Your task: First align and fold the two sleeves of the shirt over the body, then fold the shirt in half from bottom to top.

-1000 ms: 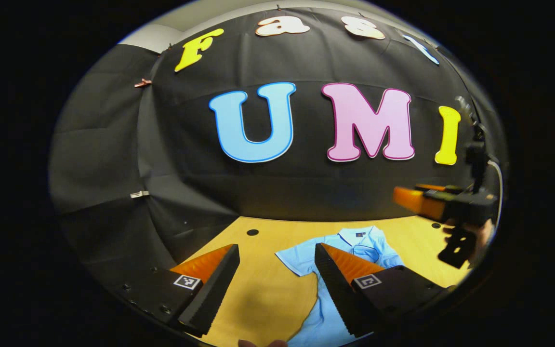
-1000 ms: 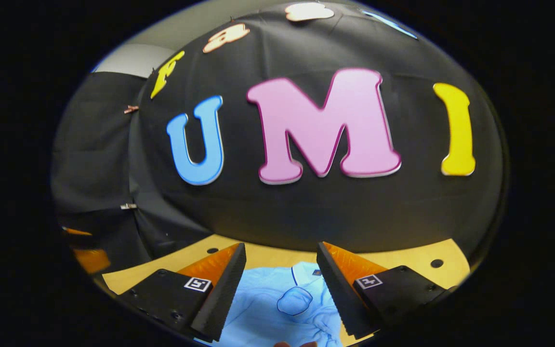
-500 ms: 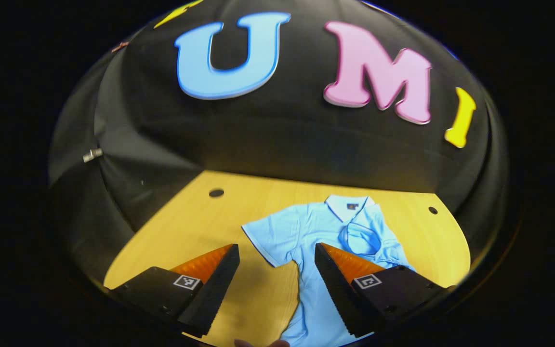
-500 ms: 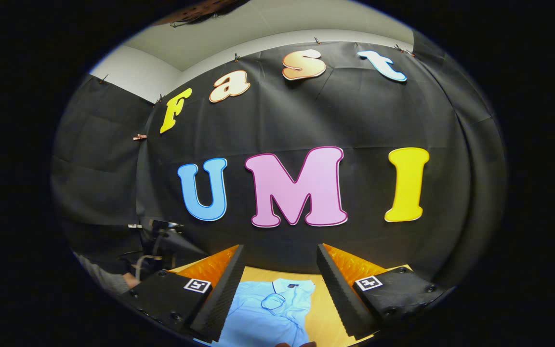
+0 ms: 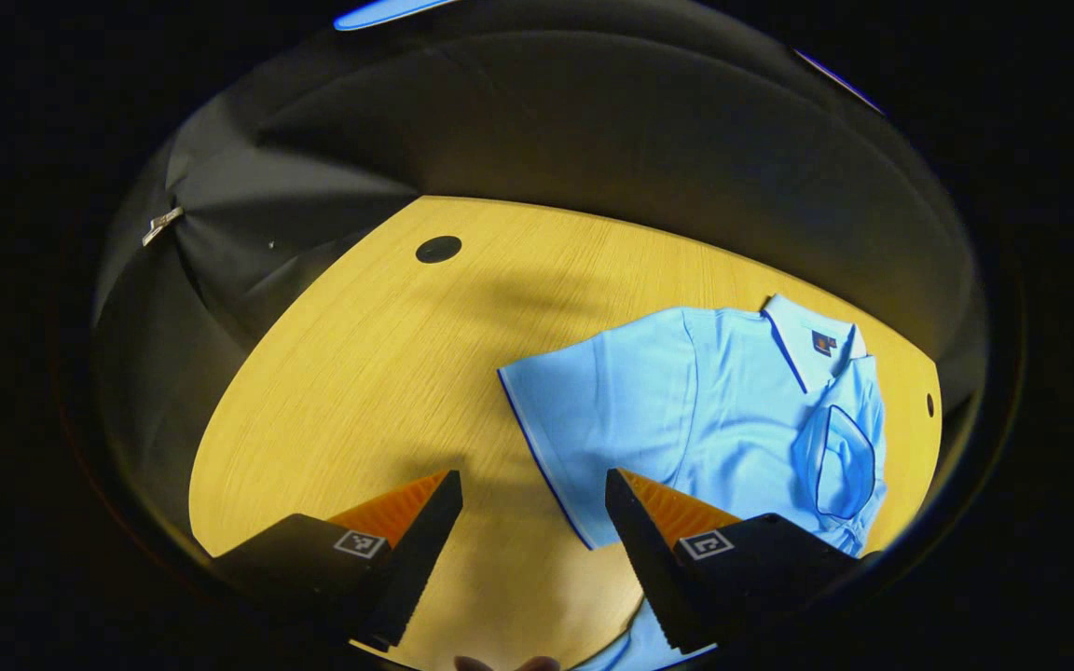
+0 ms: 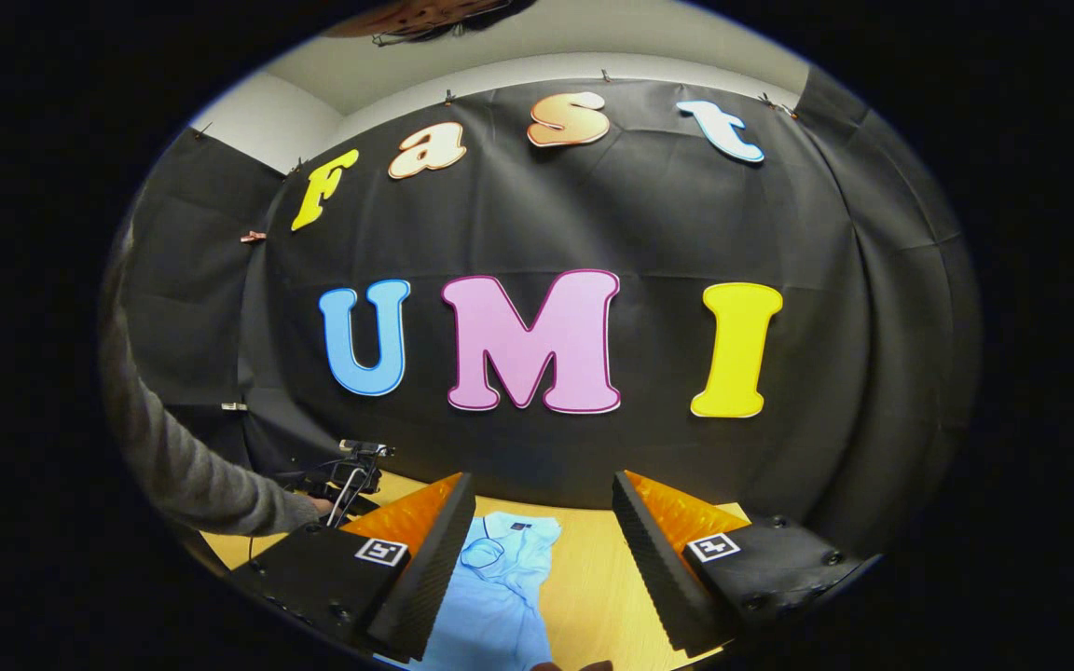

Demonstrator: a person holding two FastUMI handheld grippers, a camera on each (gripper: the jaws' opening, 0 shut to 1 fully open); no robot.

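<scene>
One light-blue shirt [image 5: 686, 401] lies flat on the wooden table [image 5: 360, 373] – soft knit, dark-piped collar and sleeve hem. The left gripper [image 5: 532, 550] has tipped down over that sleeve, jaws spread wide, holding nothing. The right gripper [image 6: 542, 559] – equally wide, empty – has stayed high, beside a grey sleeve [image 6: 183, 466]

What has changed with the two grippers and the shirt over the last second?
The left gripper tipped down toward the table, closing in on the shirt's spread sleeve. The right gripper tilted upward. Both stayed open and holding nothing; the shirt lay unmoved.
</scene>
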